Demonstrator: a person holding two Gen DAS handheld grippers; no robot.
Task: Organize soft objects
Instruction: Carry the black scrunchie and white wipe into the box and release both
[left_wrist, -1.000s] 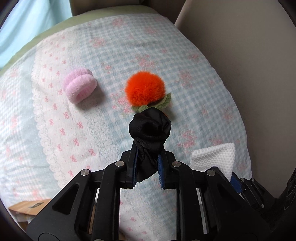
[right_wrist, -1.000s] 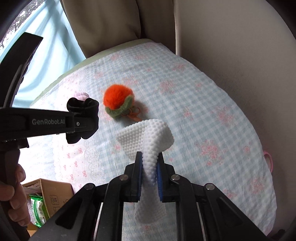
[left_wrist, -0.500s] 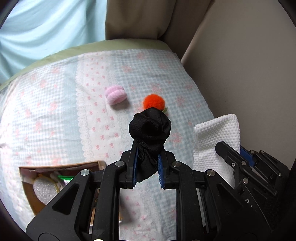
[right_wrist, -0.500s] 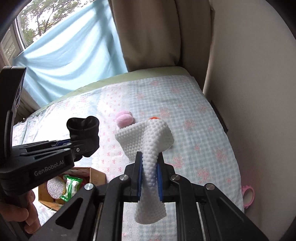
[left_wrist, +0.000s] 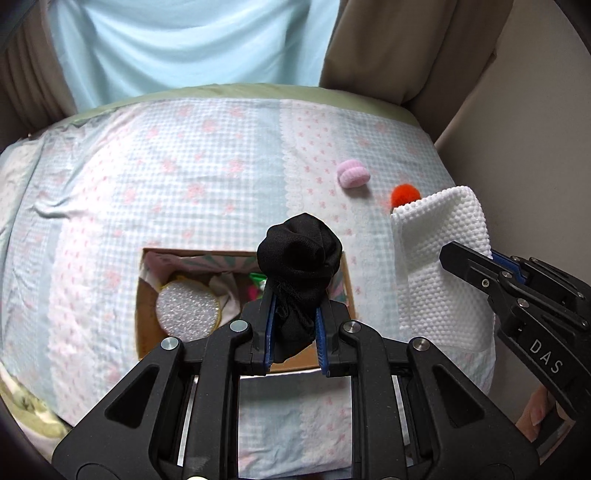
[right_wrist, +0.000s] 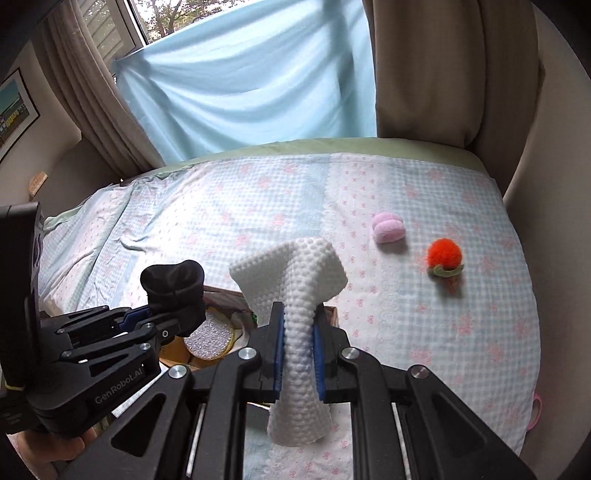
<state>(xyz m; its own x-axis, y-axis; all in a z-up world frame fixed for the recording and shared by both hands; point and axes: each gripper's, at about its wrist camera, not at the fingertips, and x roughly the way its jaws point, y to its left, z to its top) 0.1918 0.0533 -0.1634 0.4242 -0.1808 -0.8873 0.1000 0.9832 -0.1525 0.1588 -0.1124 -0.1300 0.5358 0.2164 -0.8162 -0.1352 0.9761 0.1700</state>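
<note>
My left gripper (left_wrist: 294, 330) is shut on a black fabric bundle (left_wrist: 299, 254) and holds it above an open cardboard box (left_wrist: 147, 295) on the bed. My right gripper (right_wrist: 298, 352) is shut on a white bumpy cloth (right_wrist: 295, 273), held up just right of the box (right_wrist: 218, 291). The left gripper (right_wrist: 162, 325) with the black bundle (right_wrist: 173, 291) shows at left in the right wrist view. The white cloth (left_wrist: 439, 258) shows at right in the left wrist view. A pink plush (right_wrist: 388, 229) and an orange pompom (right_wrist: 444, 254) lie on the bed at far right.
The box holds a round silvery sponge (left_wrist: 186, 310) and other soft items. The bed has a blue-and-pink checked sheet (right_wrist: 221, 221). A beige wall (right_wrist: 546, 147) borders the right side; a light blue cloth (right_wrist: 240, 85) and curtains hang behind.
Both grippers have pulled back and swung left from the plush and pompom, carrying their loads. The box has come into view under the left gripper.
</note>
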